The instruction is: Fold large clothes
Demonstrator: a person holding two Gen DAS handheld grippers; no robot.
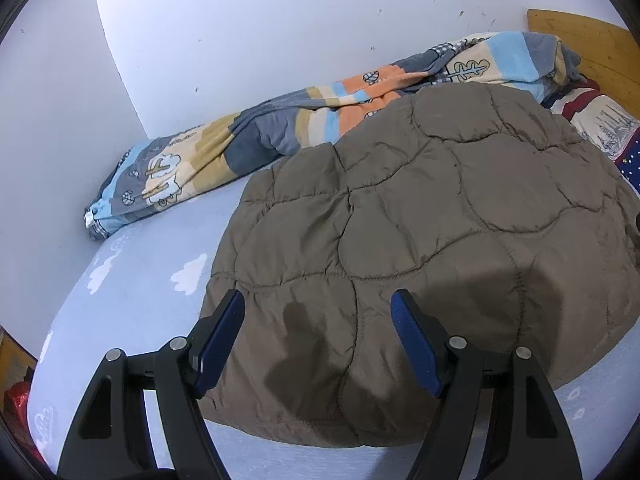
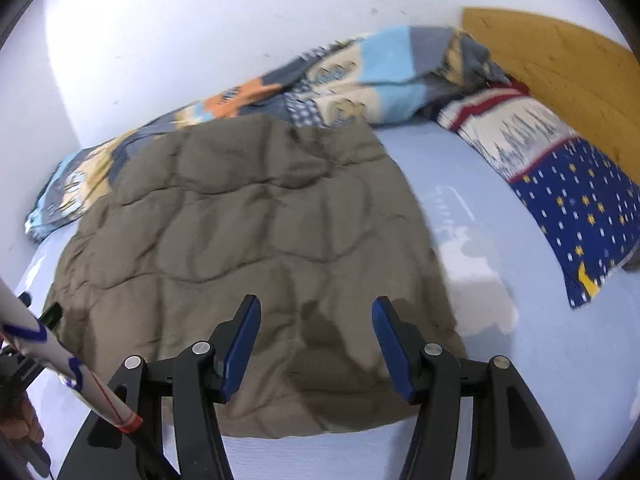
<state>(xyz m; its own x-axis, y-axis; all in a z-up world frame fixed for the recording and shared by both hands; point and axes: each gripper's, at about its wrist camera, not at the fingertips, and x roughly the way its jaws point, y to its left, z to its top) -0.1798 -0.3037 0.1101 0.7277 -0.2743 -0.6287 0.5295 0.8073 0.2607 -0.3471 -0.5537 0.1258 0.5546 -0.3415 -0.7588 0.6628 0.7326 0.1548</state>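
Quilted brown jacket (image 1: 420, 240) spread on the bed (image 1: 132, 300) for folding.
It is laid flat so edges can be reached; the left gripper (image 1: 318, 340) and right gripper (image 2: 316, 344) are held above its near hem, jaws released, nothing grasped.

Both wrist views look steeply down from the bed's (image 1: 132, 280) near edge toward the wall, close above the jacket (image 1: 420, 216). The left favours the left corner, the right the headboard (image 2: 560, 68); both share jacket and blanket (image 2: 380, 72).
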